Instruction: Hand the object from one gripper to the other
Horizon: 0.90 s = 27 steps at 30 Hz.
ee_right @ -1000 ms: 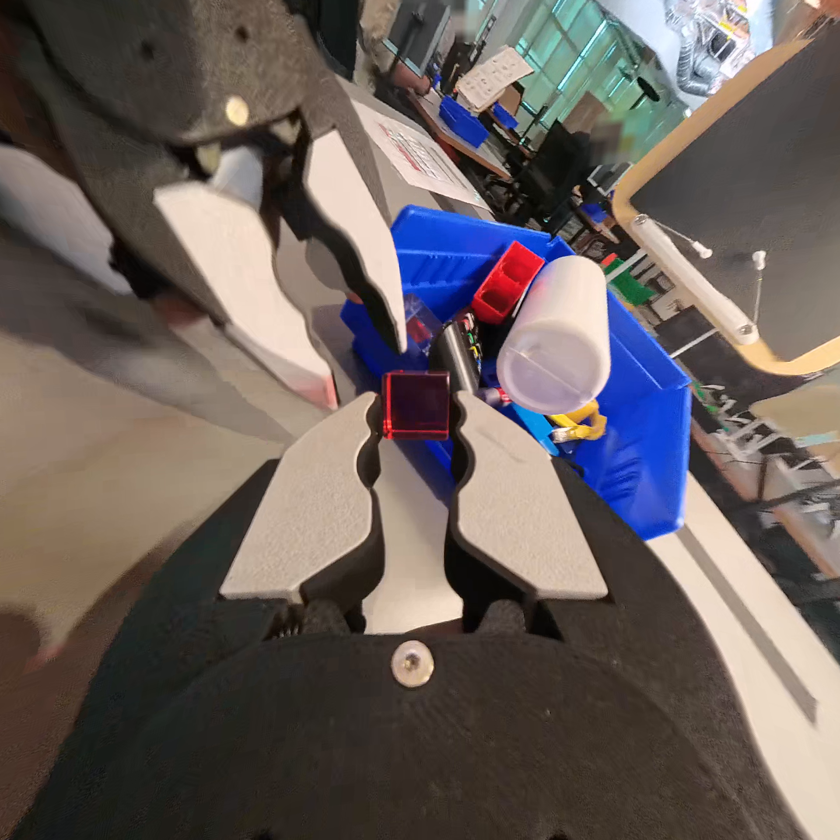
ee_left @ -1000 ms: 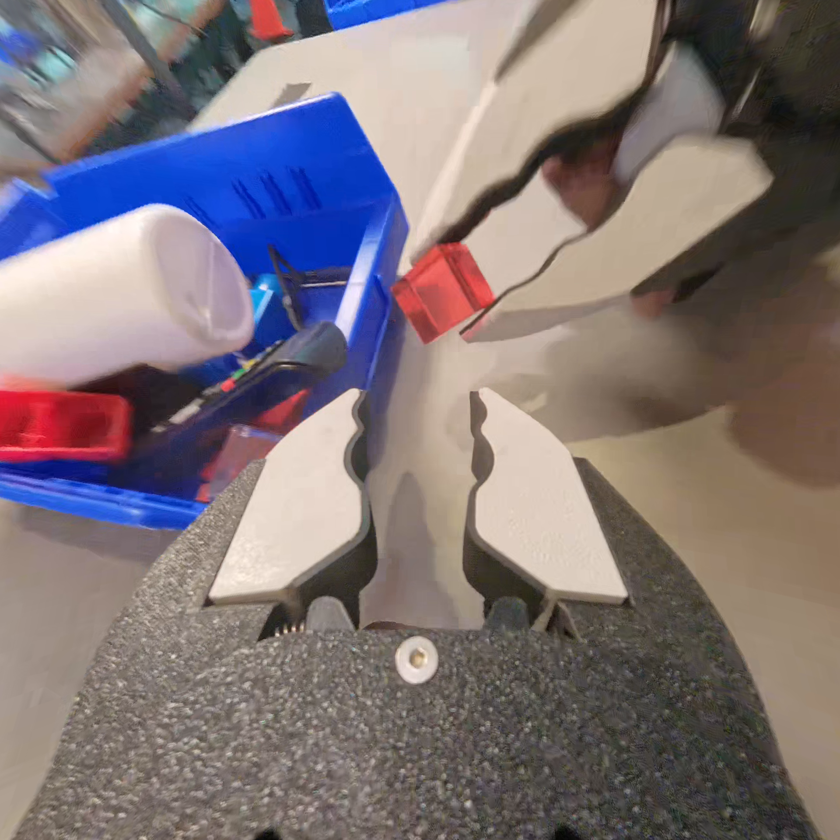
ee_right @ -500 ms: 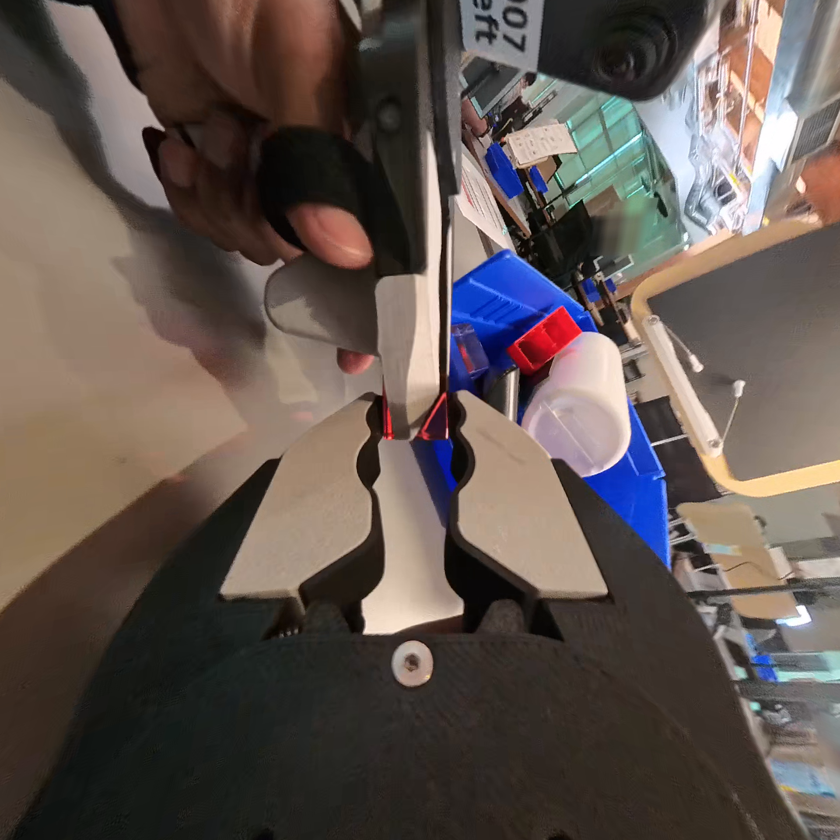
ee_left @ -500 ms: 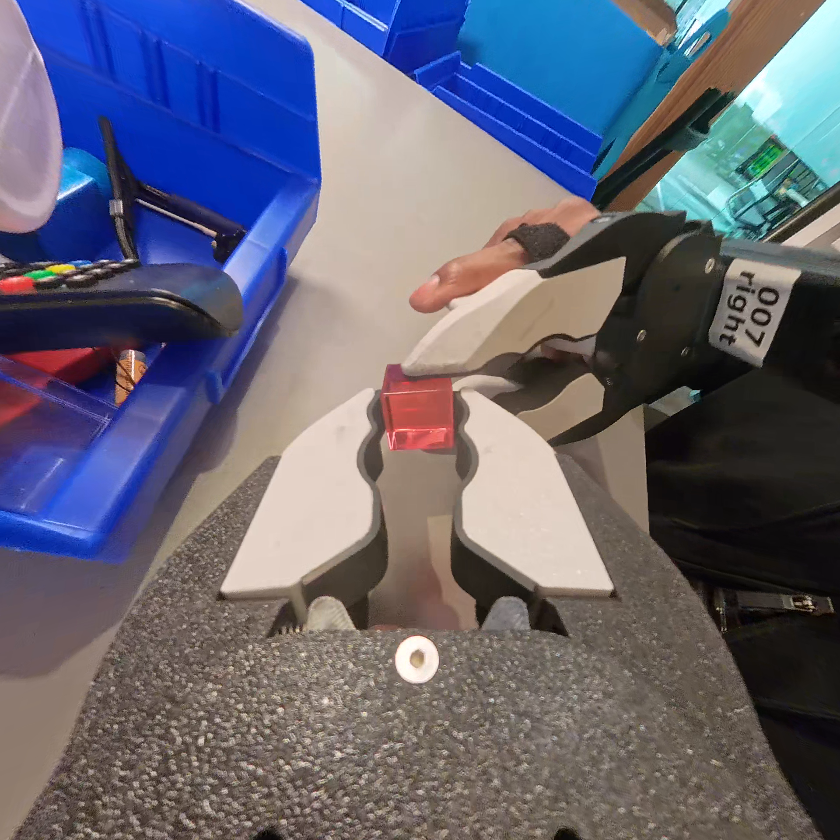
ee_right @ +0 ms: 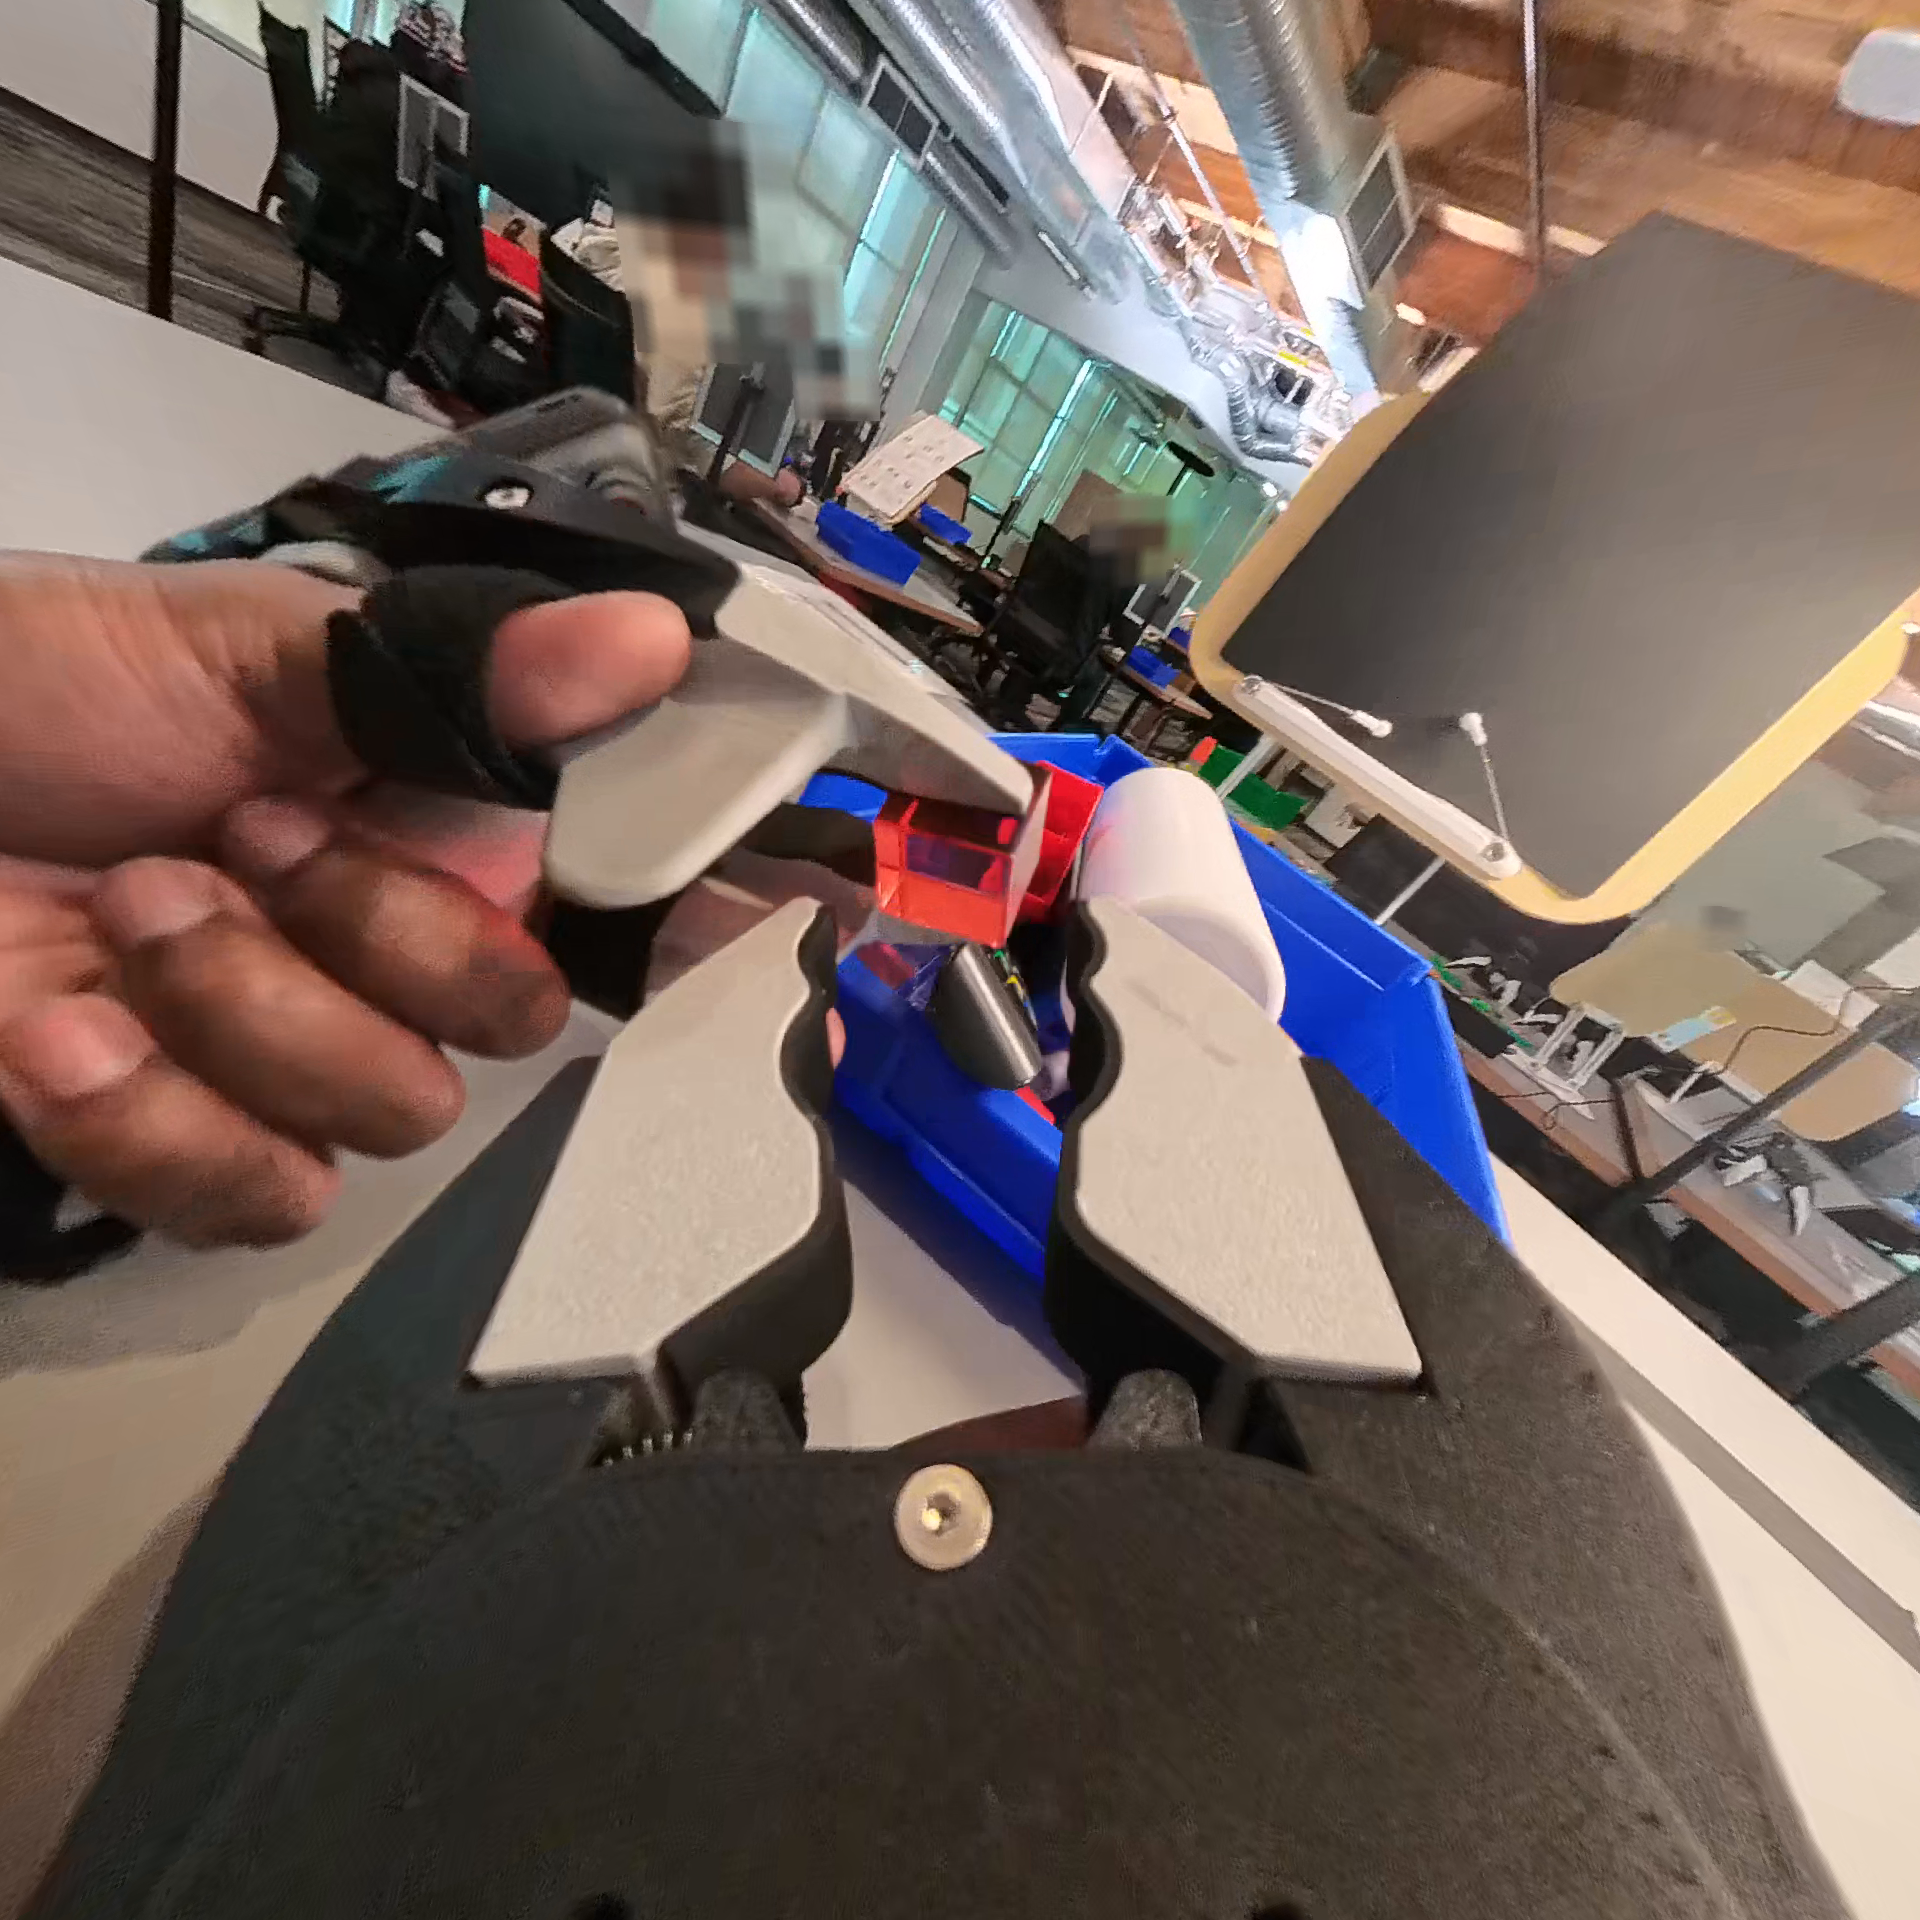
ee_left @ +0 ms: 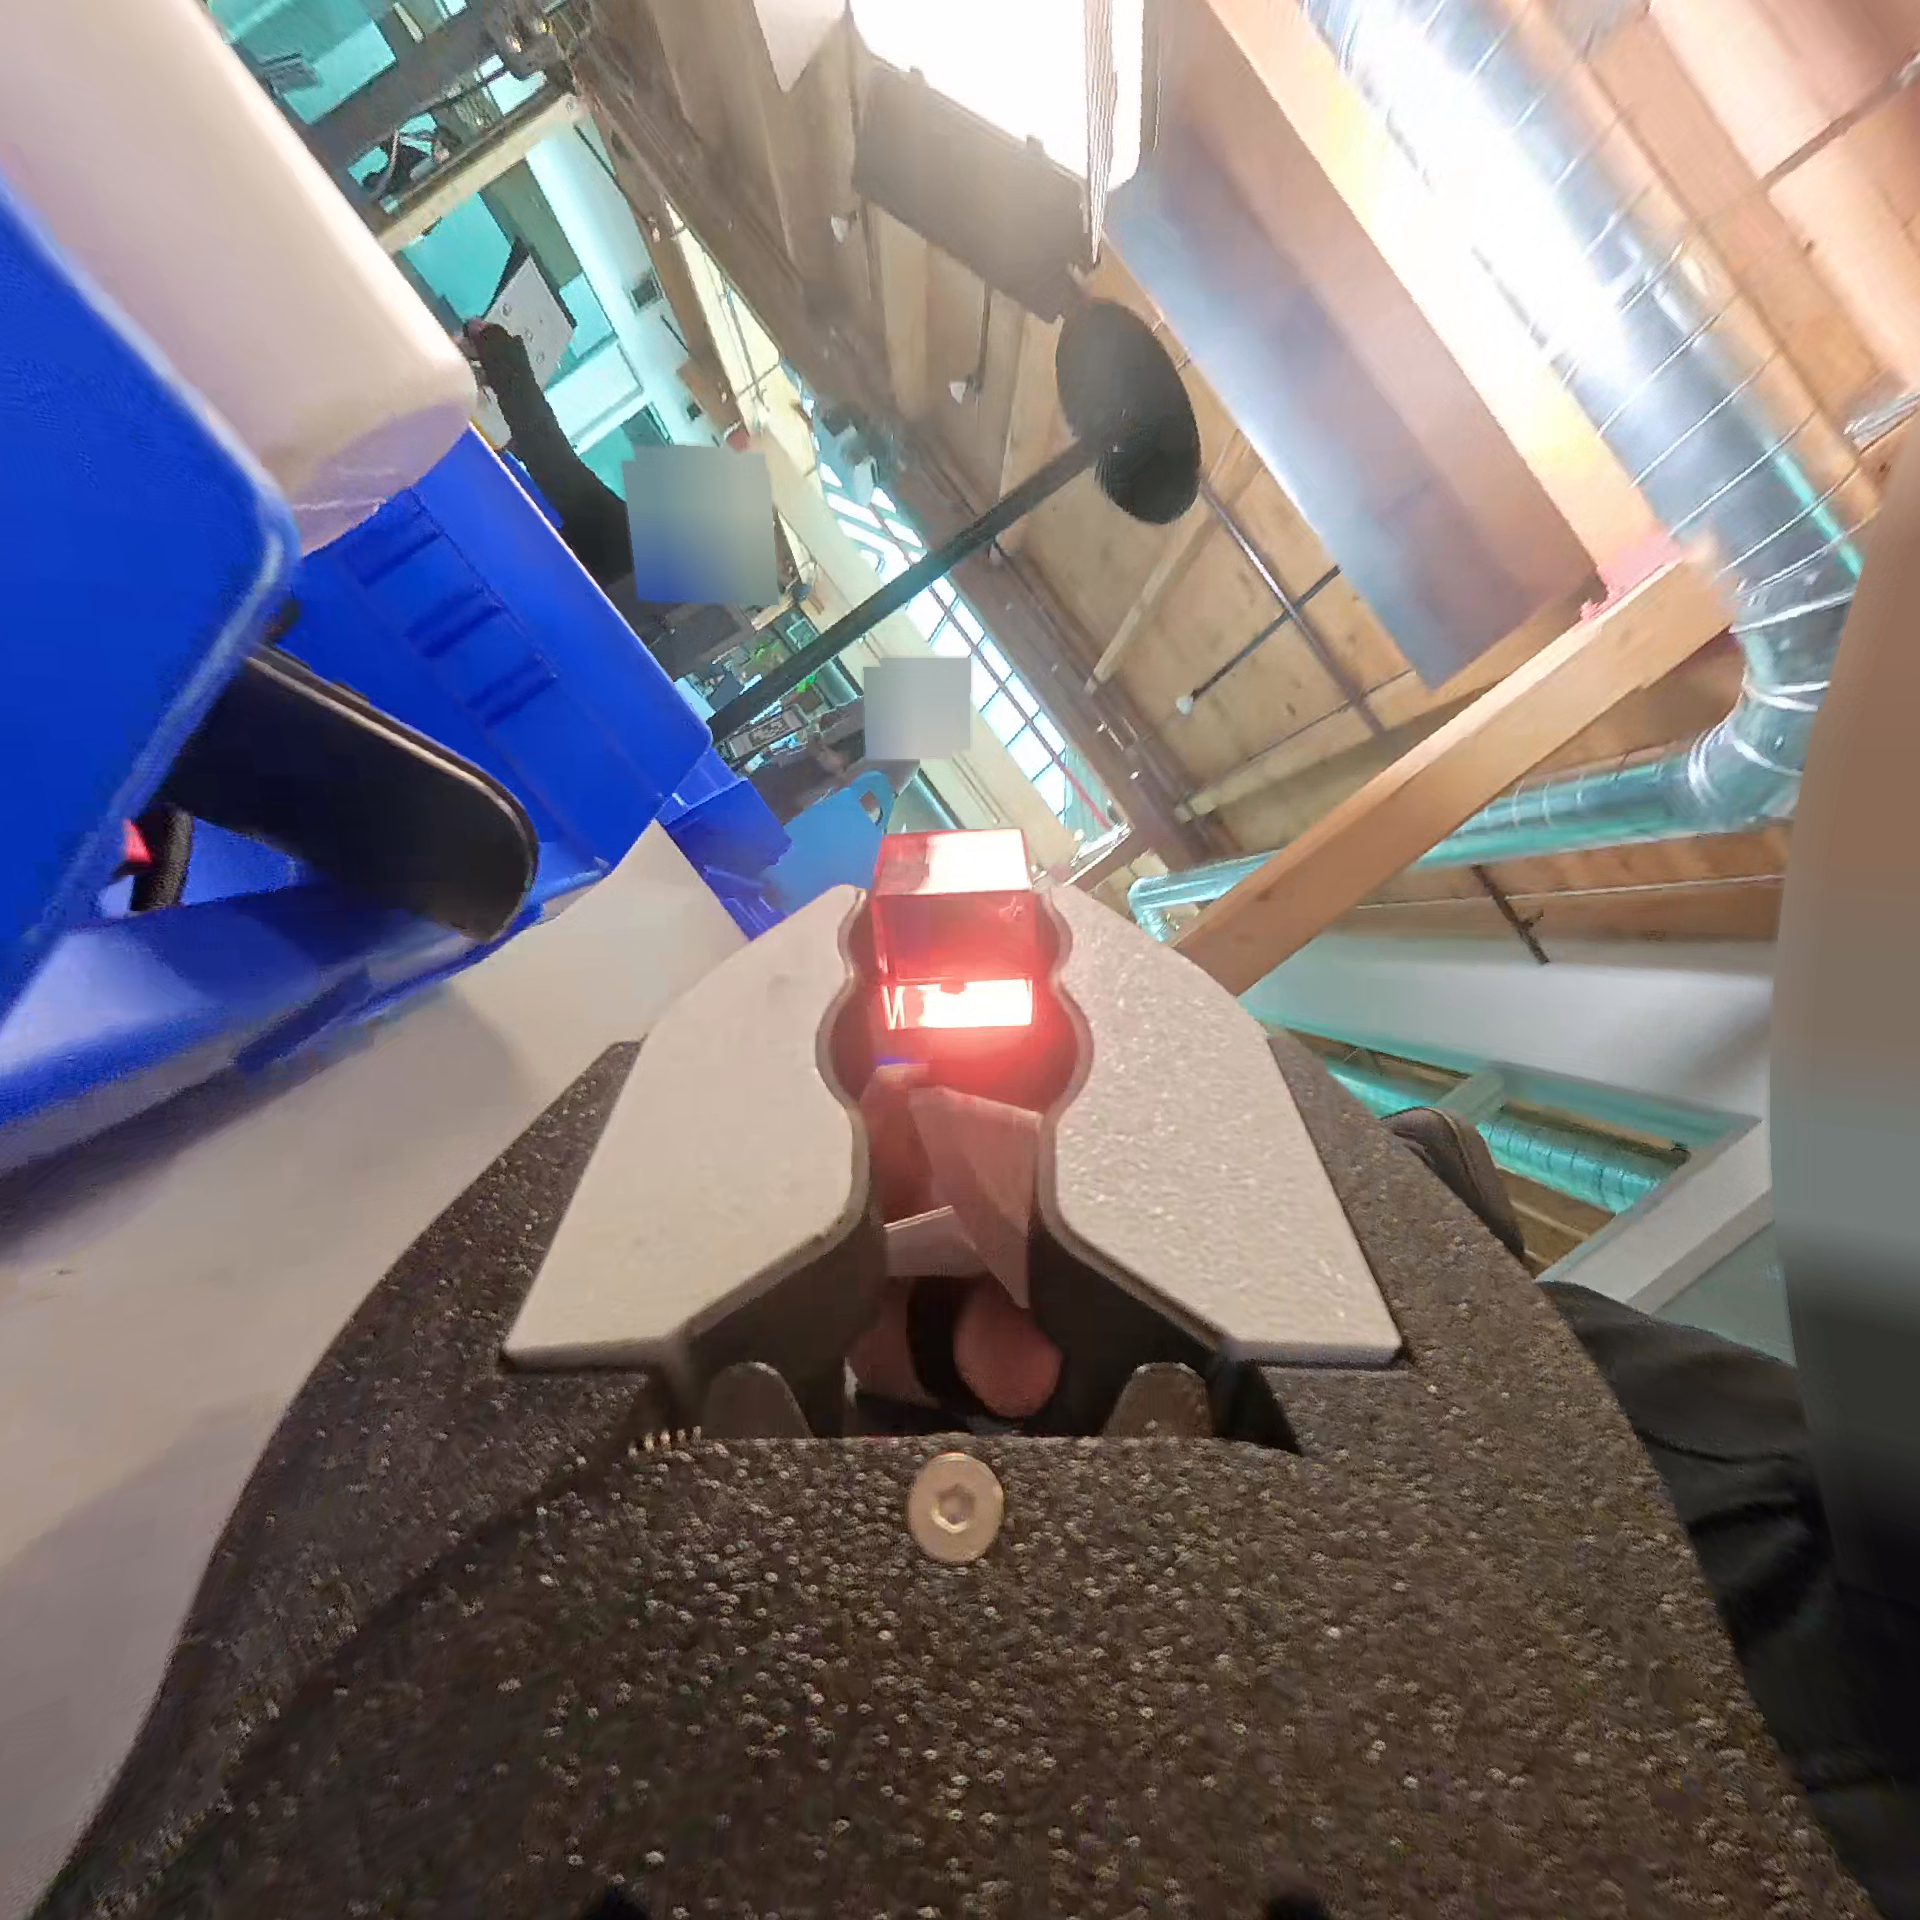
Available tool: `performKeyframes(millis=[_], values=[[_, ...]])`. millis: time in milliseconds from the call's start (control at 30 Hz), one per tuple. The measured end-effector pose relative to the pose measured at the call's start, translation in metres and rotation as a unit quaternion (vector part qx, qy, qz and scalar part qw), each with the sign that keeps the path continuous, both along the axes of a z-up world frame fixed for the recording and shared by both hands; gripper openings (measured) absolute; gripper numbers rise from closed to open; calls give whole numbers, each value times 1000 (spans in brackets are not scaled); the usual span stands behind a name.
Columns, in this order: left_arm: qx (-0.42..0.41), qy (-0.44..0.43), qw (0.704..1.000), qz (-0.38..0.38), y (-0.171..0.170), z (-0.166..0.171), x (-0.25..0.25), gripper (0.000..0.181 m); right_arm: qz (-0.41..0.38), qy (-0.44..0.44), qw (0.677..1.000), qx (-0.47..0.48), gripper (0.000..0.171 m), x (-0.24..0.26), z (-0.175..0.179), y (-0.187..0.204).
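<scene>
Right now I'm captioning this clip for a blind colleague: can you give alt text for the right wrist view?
The right gripper is open and empty; just past its tips the left gripper, in a person's hand, is shut on a red cube. Behind them a blue bin on the white table holds a white cylinder.

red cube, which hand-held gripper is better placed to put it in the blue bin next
Left: the left hand-held gripper is shut on the red cube, beside the blue bin. The right hand-held gripper is open and empty.
</scene>
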<state>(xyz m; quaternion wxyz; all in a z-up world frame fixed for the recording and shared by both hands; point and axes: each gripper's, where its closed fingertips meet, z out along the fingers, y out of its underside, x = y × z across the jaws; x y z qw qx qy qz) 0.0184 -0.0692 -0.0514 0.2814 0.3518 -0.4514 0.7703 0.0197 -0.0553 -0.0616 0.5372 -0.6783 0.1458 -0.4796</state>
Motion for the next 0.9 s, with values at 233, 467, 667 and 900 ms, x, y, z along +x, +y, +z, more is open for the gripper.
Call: performKeyframes(millis=[233,467,667,900], values=[[-7,13,1000,-27,-10,-1,-10,28,-3,-28,998,-49,37,1,-5,3],[241,-190,951,39,0,-12,6,51,-21,-7,993,-118,28,13,-17,-17],[420,-328,843,79,4,-32,11,52,-46,-7,975,-217,27,19,-40,-19],[468,-375,798,54,-3,-54,0,29,-33,-60,964,-256,27,7,-39,-7]])
